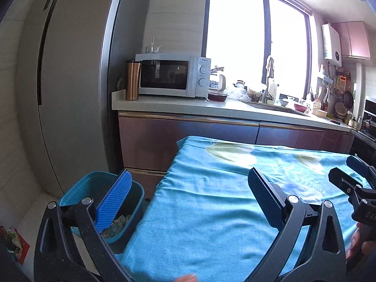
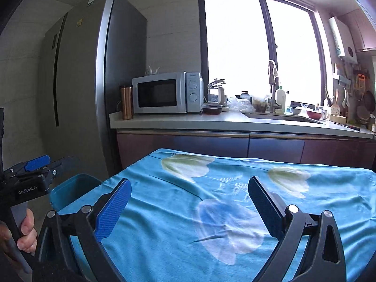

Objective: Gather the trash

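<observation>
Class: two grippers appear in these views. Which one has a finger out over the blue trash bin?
The left gripper: its blue-padded finger overlaps the blue bin beside the table. The right gripper sits wholly above the turquoise tablecloth.

A grey fridge point(image 2: 77, 75) stands left of the counter point(image 2: 178, 121). On the counter, a copper tumbler point(image 2: 127, 102) sits just beside a white microwave point(image 2: 164, 92). What may be a kettle point(image 2: 217, 91) stands against the bright window point(image 2: 258, 44).

A home kitchen: right of the tall fridge point(image 2: 77, 70) runs a counter point(image 2: 188, 121) carrying a microwave point(image 2: 166, 92), then a sink point(image 2: 282, 116); beyond hang what look like utensils point(image 2: 352, 94).
</observation>
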### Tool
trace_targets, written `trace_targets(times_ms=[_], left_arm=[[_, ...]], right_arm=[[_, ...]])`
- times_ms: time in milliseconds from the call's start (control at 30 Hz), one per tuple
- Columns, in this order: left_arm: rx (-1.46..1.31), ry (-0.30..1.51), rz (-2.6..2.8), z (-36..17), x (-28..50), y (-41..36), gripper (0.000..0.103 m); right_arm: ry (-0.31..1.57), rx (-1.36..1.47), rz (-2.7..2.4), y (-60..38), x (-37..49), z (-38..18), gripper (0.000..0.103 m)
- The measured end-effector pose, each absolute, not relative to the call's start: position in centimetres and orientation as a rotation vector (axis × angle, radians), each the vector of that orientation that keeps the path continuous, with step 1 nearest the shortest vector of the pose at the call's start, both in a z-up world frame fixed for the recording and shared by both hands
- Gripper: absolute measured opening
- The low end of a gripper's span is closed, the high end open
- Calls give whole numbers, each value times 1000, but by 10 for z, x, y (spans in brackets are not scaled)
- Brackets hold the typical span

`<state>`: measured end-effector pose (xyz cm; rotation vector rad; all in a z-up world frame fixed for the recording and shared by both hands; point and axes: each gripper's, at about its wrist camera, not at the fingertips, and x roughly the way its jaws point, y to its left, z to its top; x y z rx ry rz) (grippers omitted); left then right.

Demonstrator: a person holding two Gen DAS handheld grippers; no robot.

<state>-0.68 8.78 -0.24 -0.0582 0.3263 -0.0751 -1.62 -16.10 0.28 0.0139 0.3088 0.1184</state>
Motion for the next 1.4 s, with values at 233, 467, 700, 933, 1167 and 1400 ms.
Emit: trace_targets(times_ms=[233, 467, 700, 933, 1167, 1400], left_arm=[[6, 251, -82, 4, -23, 61, 97], [24, 237, -98, 4, -31, 51, 97], [44, 209, -97, 4, -40, 45, 97], [57, 194, -98, 3, -45, 43, 97], [60, 185, -96, 3, -45, 43, 97], [56, 177, -97, 2, -46, 44, 97]], right_arm=[[275, 34, 54, -179, -34, -1, 96], [253, 33, 30, -187, -44, 1, 96], [234, 43, 11, -193, -52, 3, 96], [233, 42, -2, -194, -54, 3, 96], [235, 51, -4, -198, -55, 2, 96], [229, 57, -7, -201, -56, 3, 96]])
